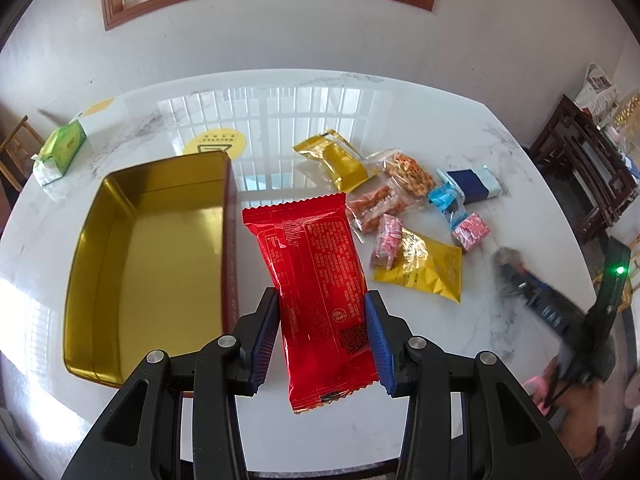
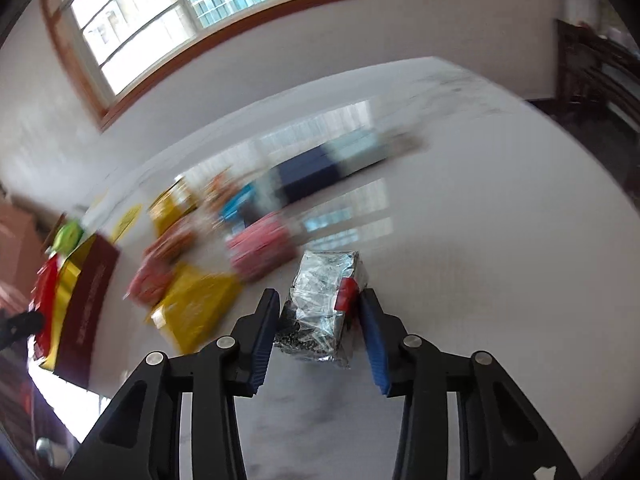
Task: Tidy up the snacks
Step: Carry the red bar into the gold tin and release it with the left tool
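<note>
Marble table [image 1: 400,92], left tool [image 1: 322,334] pinching red packet [image 1: 316,280] lengthwise away, right tool [image 2: 318,330] pinching silver packet [image 2: 324,304].

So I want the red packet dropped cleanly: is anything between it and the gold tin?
Nothing visible. The left gripper holds the red packet right beside the open gold tin, whose inside looks bare.

Count, relative to gold tin [image 1: 160,248]: 1 tin. 1 red packet [image 1: 316,280] just right of it. 2 yellow packets [image 1: 340,160] [image 1: 424,268], 2 pink candies [image 1: 386,240] [image 1: 471,231] farther right. 1 silver snack [image 2: 324,300]. 1 green tissue pack [image 1: 60,152] behind-left.
</note>
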Available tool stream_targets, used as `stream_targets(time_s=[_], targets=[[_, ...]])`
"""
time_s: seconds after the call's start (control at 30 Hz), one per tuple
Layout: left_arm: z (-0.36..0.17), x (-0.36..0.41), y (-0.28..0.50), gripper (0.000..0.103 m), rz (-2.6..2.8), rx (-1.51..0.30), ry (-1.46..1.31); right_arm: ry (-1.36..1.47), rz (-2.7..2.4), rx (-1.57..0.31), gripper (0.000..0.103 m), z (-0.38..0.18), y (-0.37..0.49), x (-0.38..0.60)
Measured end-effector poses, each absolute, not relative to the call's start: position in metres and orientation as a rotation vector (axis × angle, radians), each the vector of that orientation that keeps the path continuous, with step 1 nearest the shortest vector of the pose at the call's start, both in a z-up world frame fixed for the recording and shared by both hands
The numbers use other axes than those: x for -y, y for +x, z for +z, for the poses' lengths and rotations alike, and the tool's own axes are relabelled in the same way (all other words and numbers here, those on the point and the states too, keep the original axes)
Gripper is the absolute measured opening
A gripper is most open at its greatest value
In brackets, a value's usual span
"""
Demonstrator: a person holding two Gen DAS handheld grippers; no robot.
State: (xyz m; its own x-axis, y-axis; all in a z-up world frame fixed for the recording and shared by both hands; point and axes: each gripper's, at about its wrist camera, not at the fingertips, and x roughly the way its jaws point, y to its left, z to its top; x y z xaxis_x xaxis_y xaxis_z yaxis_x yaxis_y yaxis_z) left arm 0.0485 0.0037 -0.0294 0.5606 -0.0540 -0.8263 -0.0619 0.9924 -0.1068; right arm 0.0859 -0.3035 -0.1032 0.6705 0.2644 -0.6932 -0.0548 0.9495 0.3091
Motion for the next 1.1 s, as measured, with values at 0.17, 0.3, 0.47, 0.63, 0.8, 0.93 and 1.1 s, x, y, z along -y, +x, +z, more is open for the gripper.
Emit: stream_targets(time_s=[0.17, 0.3, 0.47, 0.63, 0.8, 0.93, 1.1], targets=[[-0.026, -0.017, 0.045, 0.044, 0.035, -0.955, -0.118, 0.280, 0.090, -0.810, 0.037, -0.108, 0.103, 0.332], [-0.024, -0.031, 0.043, 0.044, 0.073, -0.938, -0.115, 0.295, 0.046, -0.797, 0.037, -0.108, 0.113, 0.341], [-0.019, -0.055, 0.045, 0.044, 0.133, -0.909, -0.103, 0.310, 0.013, -0.790, 0.034, -0.112, 0.124, 0.346], [-0.021, -0.085, 0.049, 0.044, 0.202, -0.893, -0.079, 0.280, -0.010, -0.791, 0.034, -0.112, 0.128, 0.345], [-0.036, -0.118, 0.059, 0.044, 0.266, -0.908, -0.068, 0.288, -0.007, -0.792, 0.034, -0.113, 0.128, 0.348], [-0.051, -0.137, 0.070, 0.044, 0.291, -0.939, -0.042, 0.288, -0.006, -0.793, 0.034, -0.113, 0.128, 0.348], [-0.068, -0.161, 0.087, 0.044, 0.307, -0.981, -0.028, 0.285, -0.010, -0.796, 0.034, -0.113, 0.128, 0.347]])
